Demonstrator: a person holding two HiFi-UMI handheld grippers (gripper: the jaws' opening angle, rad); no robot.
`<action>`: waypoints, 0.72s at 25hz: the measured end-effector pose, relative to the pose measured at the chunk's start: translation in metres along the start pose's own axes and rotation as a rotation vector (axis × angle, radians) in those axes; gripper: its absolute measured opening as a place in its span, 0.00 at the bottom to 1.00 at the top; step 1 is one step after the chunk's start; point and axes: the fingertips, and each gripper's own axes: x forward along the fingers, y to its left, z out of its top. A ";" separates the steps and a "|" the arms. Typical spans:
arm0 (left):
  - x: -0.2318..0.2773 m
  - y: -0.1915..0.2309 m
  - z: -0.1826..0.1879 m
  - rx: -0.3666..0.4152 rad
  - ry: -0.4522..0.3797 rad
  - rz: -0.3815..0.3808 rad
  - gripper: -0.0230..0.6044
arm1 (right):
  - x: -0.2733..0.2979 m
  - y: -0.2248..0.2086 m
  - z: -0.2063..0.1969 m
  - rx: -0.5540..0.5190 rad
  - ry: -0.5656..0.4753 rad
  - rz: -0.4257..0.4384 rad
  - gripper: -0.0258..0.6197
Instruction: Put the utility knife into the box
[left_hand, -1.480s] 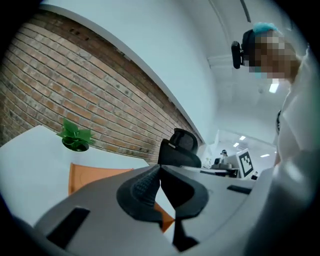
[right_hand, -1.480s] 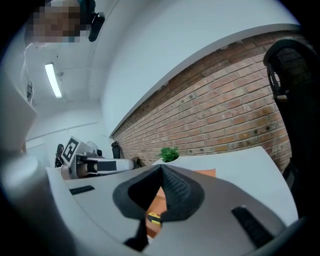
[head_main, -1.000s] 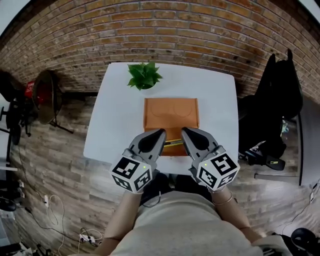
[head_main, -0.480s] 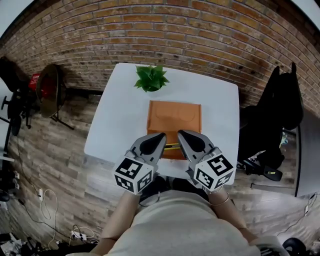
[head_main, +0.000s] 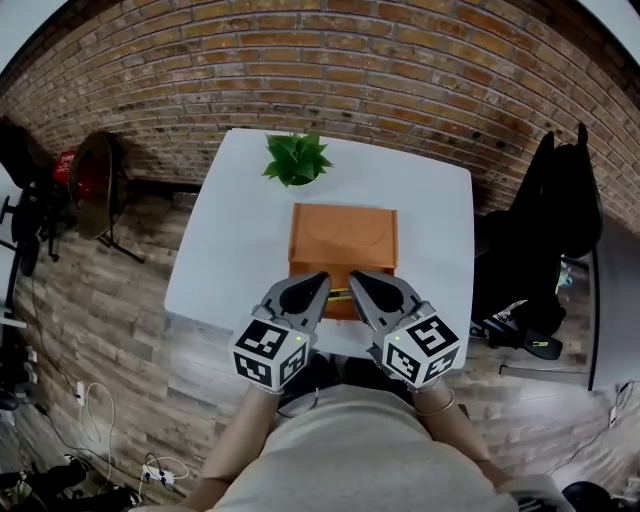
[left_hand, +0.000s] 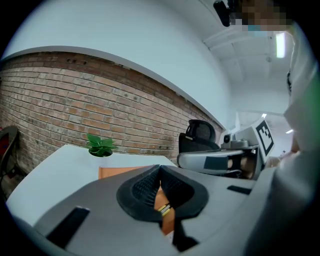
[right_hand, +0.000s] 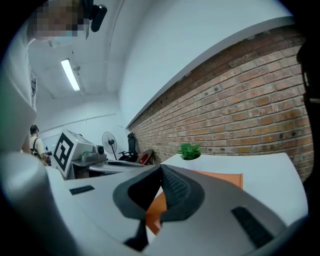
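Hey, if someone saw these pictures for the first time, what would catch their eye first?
The orange box in the middle of the white table stands out most, with a small green plant at the table's far edge. Nearer, the left hand-held gripper and the right hand-held gripper point at the box's near end, both with jaws together, and a yellow-and-black utility knife shows between their tips.

The utility knife is mostly hidden; only a yellow sliver, perhaps its handle, is seen. The near edge of the orange box is covered.
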 end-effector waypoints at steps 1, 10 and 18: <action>0.001 0.000 -0.001 -0.001 0.005 -0.001 0.05 | -0.001 -0.001 0.000 0.002 -0.001 -0.006 0.04; -0.001 -0.003 -0.001 0.000 0.005 -0.004 0.05 | -0.003 -0.001 -0.001 0.009 -0.004 0.003 0.04; 0.001 -0.010 0.000 0.048 0.013 -0.013 0.05 | -0.003 0.004 -0.005 -0.032 0.021 0.015 0.04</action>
